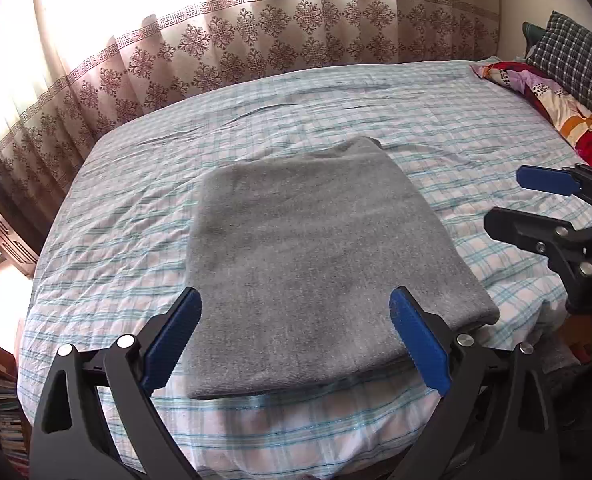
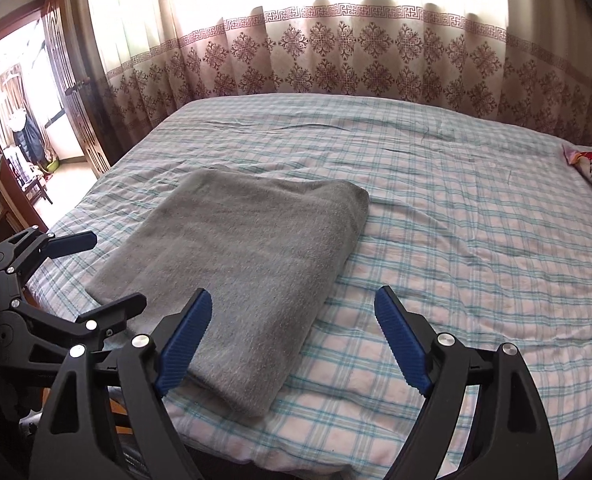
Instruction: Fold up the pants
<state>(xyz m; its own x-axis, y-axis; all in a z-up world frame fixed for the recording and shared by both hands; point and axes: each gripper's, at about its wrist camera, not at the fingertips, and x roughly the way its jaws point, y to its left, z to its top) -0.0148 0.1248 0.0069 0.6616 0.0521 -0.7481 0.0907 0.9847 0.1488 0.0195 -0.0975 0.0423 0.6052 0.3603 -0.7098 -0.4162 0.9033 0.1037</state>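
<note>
Left tool (image 1: 296, 336) spread wide, folded pants (image 1: 320, 264) at bed (image 1: 96, 208) edge

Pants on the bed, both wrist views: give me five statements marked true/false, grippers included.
1. The pants lie folded into a compact grey rectangle. True.
2. The left hand-held gripper is clamped on the pants. False: its jaws stand wide open, pads clear of the cloth.
3. The right hand-held gripper is open and holds nothing. True.
4. The pants lie on a plain white sheet. False: the sheet is checked in blue and pink.
5. A patterned curtain hangs behind the bed. True.
</note>
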